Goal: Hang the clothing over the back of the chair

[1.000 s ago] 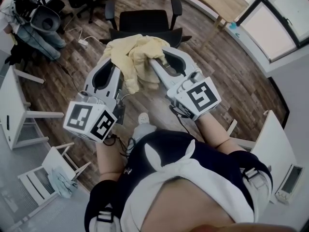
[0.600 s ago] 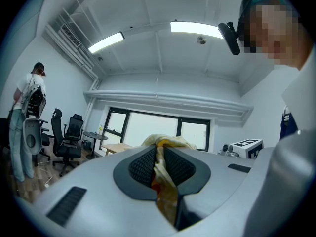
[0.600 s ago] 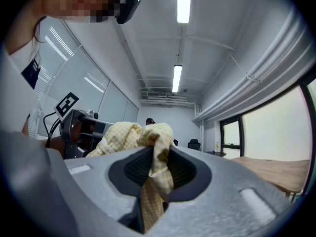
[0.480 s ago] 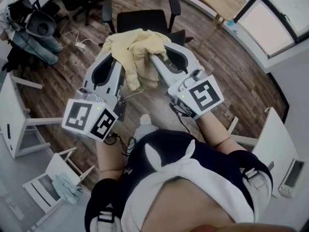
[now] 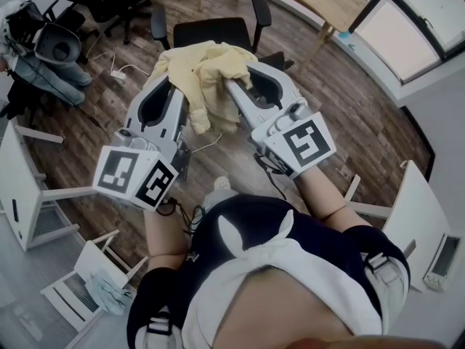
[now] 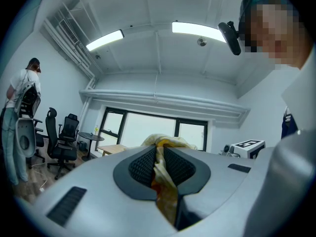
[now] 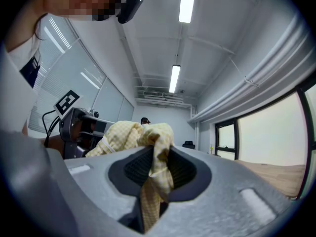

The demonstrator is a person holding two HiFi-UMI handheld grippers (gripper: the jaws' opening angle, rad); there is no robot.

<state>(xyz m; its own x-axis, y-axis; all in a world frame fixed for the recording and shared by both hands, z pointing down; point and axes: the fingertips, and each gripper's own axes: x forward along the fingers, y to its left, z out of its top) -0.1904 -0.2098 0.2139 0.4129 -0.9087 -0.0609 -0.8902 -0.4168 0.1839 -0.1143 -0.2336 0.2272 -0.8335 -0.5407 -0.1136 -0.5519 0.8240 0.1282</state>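
The left gripper (image 5: 176, 87) and right gripper (image 5: 232, 87) are each clamped tight on a bunched, pale yellow checked fabric garment (image 5: 205, 75), with a black wheeled office chair (image 5: 211, 30) just beyond it.

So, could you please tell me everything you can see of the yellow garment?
The yellow garment is pale yellow with a fine check, a soft woven-looking fabric, bunched and crumpled. It hangs in the air between the left gripper and the right gripper, each shut on a fold, with loose ends drooping below. It is held in front of the black office chair, not yet draped over its back.
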